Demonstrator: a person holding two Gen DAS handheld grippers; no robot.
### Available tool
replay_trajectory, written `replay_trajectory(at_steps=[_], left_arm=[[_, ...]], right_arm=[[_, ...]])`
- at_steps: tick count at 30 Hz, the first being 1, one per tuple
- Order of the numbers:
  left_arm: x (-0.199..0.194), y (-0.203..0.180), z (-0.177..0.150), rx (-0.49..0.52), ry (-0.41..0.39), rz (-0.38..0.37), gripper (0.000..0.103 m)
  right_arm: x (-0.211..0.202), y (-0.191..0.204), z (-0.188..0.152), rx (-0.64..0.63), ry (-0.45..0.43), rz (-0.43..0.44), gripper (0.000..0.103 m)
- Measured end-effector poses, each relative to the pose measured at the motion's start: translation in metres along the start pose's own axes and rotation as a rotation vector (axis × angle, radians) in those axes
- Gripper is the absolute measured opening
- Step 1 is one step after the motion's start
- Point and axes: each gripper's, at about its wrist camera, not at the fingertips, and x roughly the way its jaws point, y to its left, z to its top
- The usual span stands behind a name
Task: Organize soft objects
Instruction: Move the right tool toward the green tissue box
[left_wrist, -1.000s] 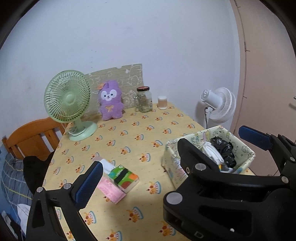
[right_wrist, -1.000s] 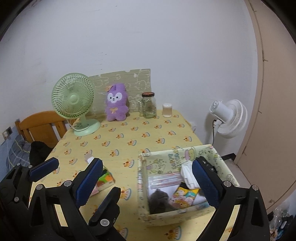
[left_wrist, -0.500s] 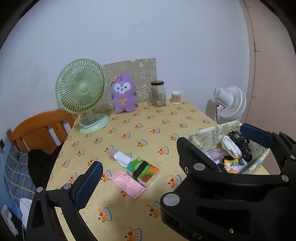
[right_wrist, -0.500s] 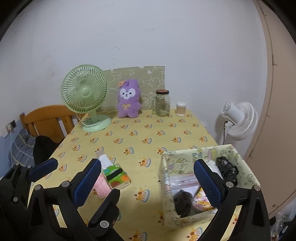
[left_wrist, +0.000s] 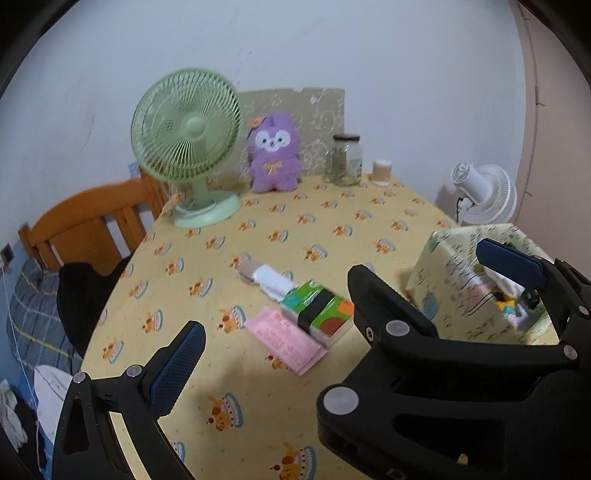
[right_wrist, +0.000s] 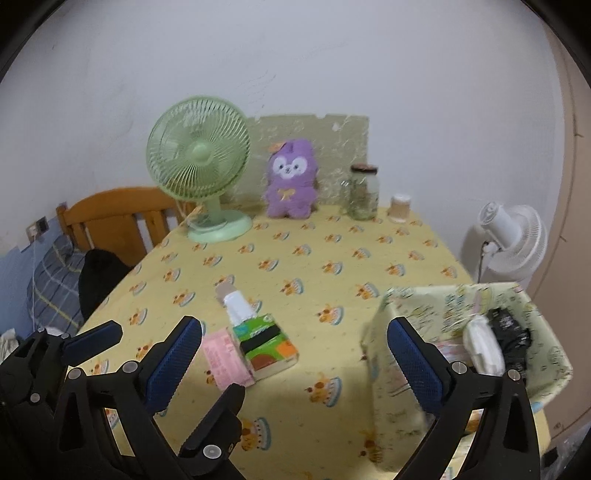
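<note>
Hovering above the yellow tablecloth (right_wrist: 303, 266), the left gripper (left_wrist: 332, 306) and the right gripper (right_wrist: 295, 354) both had their blue-padded fingers spread wide, holding nothing. Near the middle of the table lay a green tissue pack (right_wrist: 264, 343) touching a pink packet (right_wrist: 225, 358) on its left, with a white roll (right_wrist: 238, 304) just behind them. A fabric box (right_wrist: 406, 314) stood at the right edge with white and black soft things inside. A purple plush toy (right_wrist: 291, 182) sat upright at the far wall beside a green fan (right_wrist: 199, 162) and a glass jar (right_wrist: 364, 192).
</note>
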Motion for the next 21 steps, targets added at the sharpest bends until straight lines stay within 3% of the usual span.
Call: replay_trajectory(at_steps=[13, 21], left_arm=[[0.042, 0.018, -0.023, -0.067, 0.107, 0.041, 0.103], [0.063, 0.026, -0.028, -0.085, 0.154, 0.045, 0.103]], right_arm=[[0.046, 0.017, -0.021, -0.064, 0.079, 0.030, 0.100], [0.076, 0.024, -0.025, -0.095, 0.148, 0.074, 0.088]])
